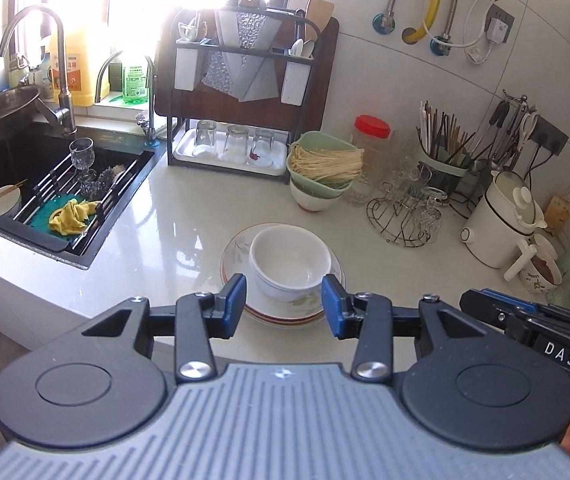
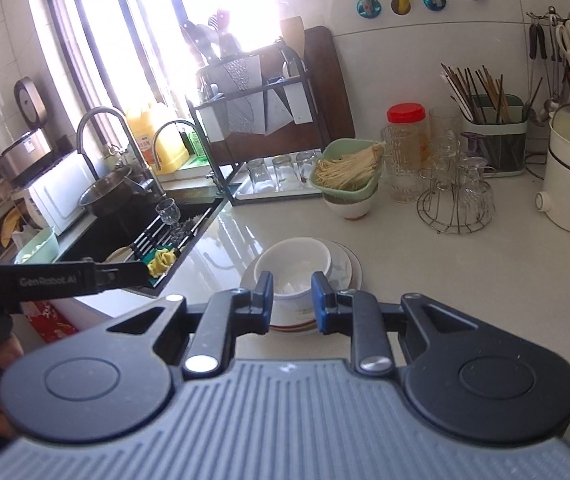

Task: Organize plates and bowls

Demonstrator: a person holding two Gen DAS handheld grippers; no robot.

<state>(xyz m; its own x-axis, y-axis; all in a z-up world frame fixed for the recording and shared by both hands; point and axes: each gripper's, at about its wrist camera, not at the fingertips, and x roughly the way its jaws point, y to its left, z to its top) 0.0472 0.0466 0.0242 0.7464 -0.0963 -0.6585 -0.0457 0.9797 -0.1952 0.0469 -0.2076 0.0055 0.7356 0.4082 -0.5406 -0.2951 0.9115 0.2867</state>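
Bowl (image 1: 291, 262) on stacked plates (image 1: 245, 258) looks glazed, slippery, breakable; I'd pinch its rim. Left claw (image 1: 283, 306) gapes empty, right claw (image 2: 292, 302) narrower, empty too.

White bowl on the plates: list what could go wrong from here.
The white bowl sits loose on the stacked plates, so lifting the stack may slide it off. The stack is near the counter edge, so a nudge from the left gripper might push it over. Upturned glasses on the wire rack stand close behind.
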